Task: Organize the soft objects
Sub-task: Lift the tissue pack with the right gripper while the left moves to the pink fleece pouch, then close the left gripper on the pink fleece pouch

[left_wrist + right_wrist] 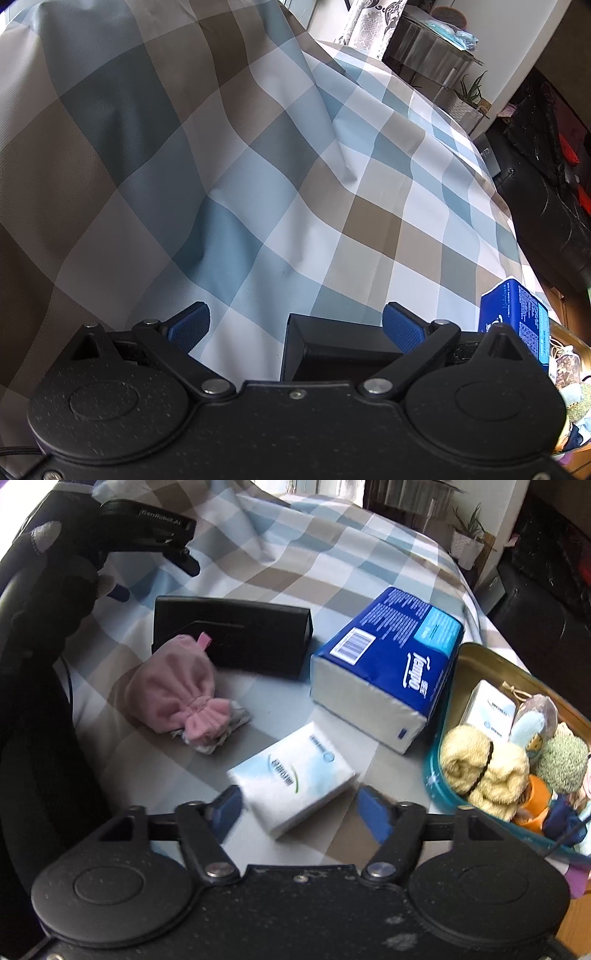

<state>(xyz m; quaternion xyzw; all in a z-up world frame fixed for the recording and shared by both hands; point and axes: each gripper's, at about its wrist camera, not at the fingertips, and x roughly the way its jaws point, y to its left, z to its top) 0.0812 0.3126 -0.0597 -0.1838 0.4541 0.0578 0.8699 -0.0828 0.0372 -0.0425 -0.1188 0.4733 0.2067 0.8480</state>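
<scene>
Right gripper point(299, 810), jaws spread wide, frames a small white tissue pack point(293, 781) at lower centre, not yet clasped. Left gripper point(295, 325), also wide and empty, hovers over the checked cloth point(258, 147) by a black case point(332, 347). Judging by the tin point(480, 657) at right, the sorting is partly done: inside sit one white tissue pack, one yellow rolled towel point(484, 768) and several knitted pieces too crowded to count. Left outside: one pink pouch point(177, 694), one blue tissue brick point(388, 664), one small pack.
</scene>
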